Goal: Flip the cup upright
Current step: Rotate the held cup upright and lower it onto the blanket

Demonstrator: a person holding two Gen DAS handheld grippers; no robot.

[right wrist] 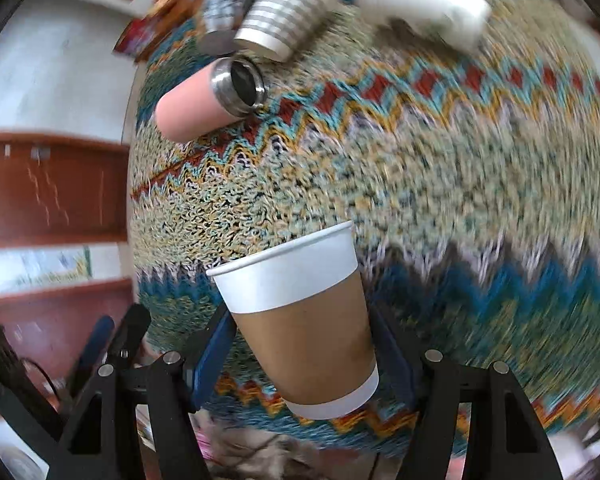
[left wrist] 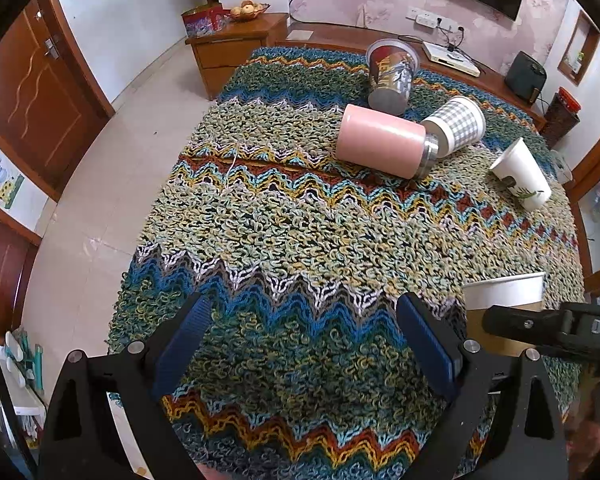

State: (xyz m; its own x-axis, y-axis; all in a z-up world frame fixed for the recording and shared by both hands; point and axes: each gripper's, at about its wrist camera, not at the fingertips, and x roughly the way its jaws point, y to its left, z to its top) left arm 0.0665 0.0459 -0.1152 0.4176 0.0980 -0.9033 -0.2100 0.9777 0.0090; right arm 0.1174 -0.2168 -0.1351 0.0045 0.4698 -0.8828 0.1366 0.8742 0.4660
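- Paper cup (right wrist: 300, 320): mouth up toward 11 o'clock, long axis slightly tilted; brown sleeve, white rim band (white base too).
- Pinched by right gripper (right wrist: 304, 344), above blanket (right wrist: 440, 184).
- Left gripper (left wrist: 300, 344): spread, holding nothing.

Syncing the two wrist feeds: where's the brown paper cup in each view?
Left wrist: brown paper cup at lower right, partly behind the right claw.
Right wrist: brown paper cup bottom centre, gripped between the claw's fingers.
Shared landmark: pink tumbler lying on its side.
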